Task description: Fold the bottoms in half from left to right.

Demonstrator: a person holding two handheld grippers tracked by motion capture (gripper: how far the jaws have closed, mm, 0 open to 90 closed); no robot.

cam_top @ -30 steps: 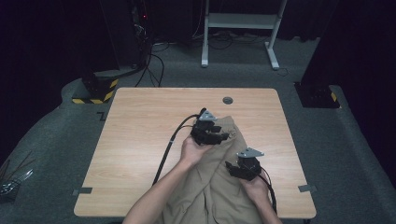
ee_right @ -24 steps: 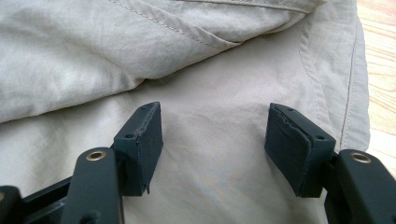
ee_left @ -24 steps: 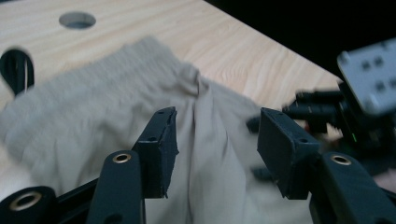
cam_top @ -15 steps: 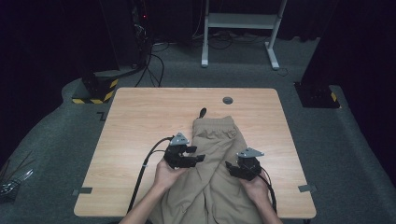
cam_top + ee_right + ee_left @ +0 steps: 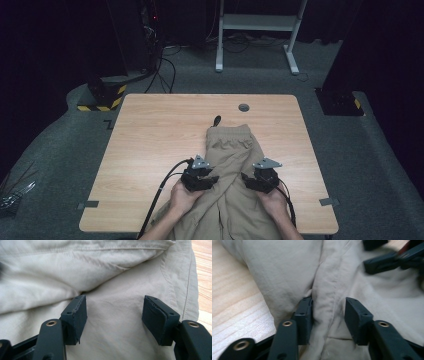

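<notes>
Tongs first: the left tongs (image 5: 329, 312) have just been closing, with a raised fold of the khaki trousers (image 5: 235, 165) between the pads but not yet pinched, while the right tongs (image 5: 115, 315) stand wide open over flat cloth, holding nothing. My worry is that the left pair nips only the top layer (the fold looks thin), so a pull would bunch the cloth or slide it off the desk (image 5: 150, 140). They lie lengthwise along the desk's middle, waistband toward the far edge, legs hanging over the near edge.
</notes>
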